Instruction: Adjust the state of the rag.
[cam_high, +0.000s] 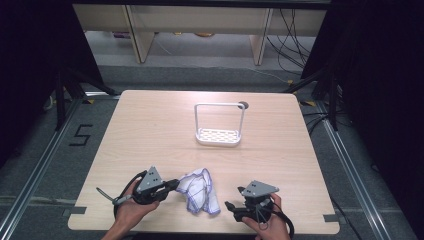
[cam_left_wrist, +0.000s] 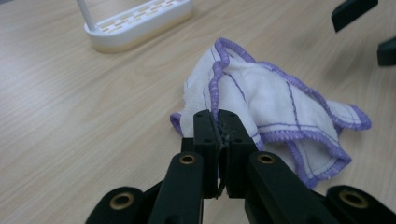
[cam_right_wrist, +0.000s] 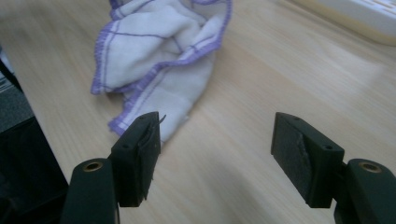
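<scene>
Fingers of left gripper (cam_left_wrist: 218, 122) pinch the cloth (cam_left_wrist: 275, 102); right gripper (cam_right_wrist: 217, 149) gapes empty.

cloth (cam_high: 200, 190): near table (cam_high: 150, 125) edge, between left gripper (cam_high: 172, 185) and right gripper (cam_high: 231, 207) | rack (cam_high: 218, 136): behind cloth

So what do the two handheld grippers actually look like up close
Both are black. The left gripper and the right gripper each carry a grey three-cornered plate on top, dotted with small dark holes. Black cables trail back from both past the hands. In the gripper views the jaws are blocky black pads on black links with brass-coloured pivot rings. No sleeves are visible on the forearms.
</scene>
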